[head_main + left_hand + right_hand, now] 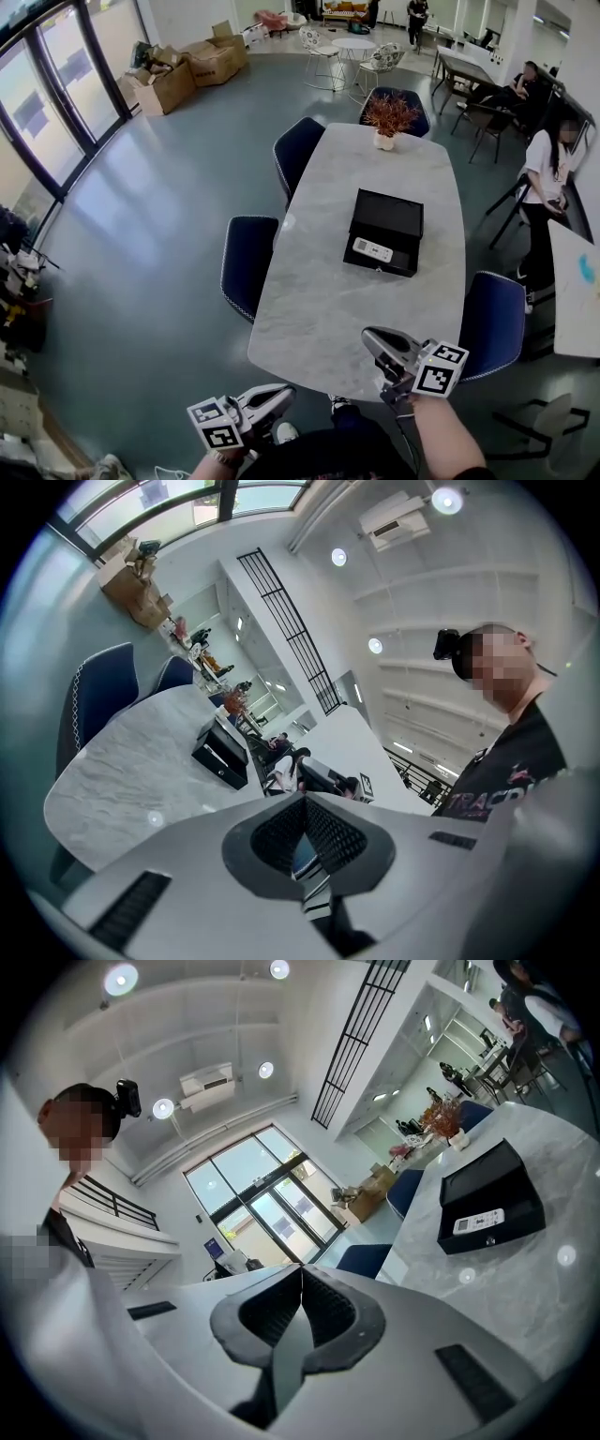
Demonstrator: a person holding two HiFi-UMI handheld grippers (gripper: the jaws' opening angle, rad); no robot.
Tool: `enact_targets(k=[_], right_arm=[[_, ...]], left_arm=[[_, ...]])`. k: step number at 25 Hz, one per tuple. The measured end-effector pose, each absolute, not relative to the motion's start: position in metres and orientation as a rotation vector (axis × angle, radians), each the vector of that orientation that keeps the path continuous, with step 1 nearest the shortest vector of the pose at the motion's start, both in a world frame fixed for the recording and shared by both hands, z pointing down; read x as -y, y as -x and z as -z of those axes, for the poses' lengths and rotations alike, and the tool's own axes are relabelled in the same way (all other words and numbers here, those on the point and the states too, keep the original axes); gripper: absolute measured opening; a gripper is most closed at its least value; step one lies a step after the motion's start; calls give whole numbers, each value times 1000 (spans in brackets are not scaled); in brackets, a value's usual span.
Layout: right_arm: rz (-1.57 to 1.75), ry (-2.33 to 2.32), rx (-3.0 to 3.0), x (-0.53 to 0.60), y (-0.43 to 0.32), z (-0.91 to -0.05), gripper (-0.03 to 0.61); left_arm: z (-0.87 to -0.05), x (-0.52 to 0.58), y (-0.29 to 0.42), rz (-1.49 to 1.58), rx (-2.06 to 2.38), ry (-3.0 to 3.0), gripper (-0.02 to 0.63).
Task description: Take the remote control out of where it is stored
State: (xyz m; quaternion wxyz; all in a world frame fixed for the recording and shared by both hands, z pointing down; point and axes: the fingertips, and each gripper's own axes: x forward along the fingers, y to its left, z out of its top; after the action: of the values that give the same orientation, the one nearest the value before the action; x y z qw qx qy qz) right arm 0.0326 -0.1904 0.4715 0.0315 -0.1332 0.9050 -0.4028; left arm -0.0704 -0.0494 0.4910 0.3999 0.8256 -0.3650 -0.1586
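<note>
My left tongs (286,392), right tongs (370,336) — both clenched, empty | remote (372,249) lies ahead in box (389,217), well apart — long axis crosswise | right tongs nearer

The pale grey, marble-patterned counter (328,309) has rounded corners and carries two things, well apart. A black box (389,217) lies flat near its middle, closer to the right edge. A small white pot of reddish-brown foliage (387,117) stands upright at the far end.
</note>
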Motion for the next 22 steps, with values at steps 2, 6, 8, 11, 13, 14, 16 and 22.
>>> enact_targets(k=[2,6,8,11,13,14,16,22], right_arm=[[1233,426,-2810,209,-38,-478,11],[1188,493,-2885,253,-51,-492,11],[1148,533,-2941,278,-57,-500,11],[1067,630,-3067,317,-67,-513,12],[1024,673,-3144,344,-72,-523,12],[1009,697,-3179,358,-74,-528,14],[981,747,-3247,384,-76,-539,57],[940,784,-3483,447,-76,-584,78]], left_arm=[[-492,59,67,402,931,-2086,6],[-492,75,58,390,939,-2091,6],[-492,81,53,378,945,-2096,6],[-495,88,47,369,956,-2094,6],[-495,93,47,370,972,-2085,6],[-496,95,48,372,982,-2080,6],[-498,99,50,375,1004,-2068,6],[-501,103,55,386,1083,-2019,6]])
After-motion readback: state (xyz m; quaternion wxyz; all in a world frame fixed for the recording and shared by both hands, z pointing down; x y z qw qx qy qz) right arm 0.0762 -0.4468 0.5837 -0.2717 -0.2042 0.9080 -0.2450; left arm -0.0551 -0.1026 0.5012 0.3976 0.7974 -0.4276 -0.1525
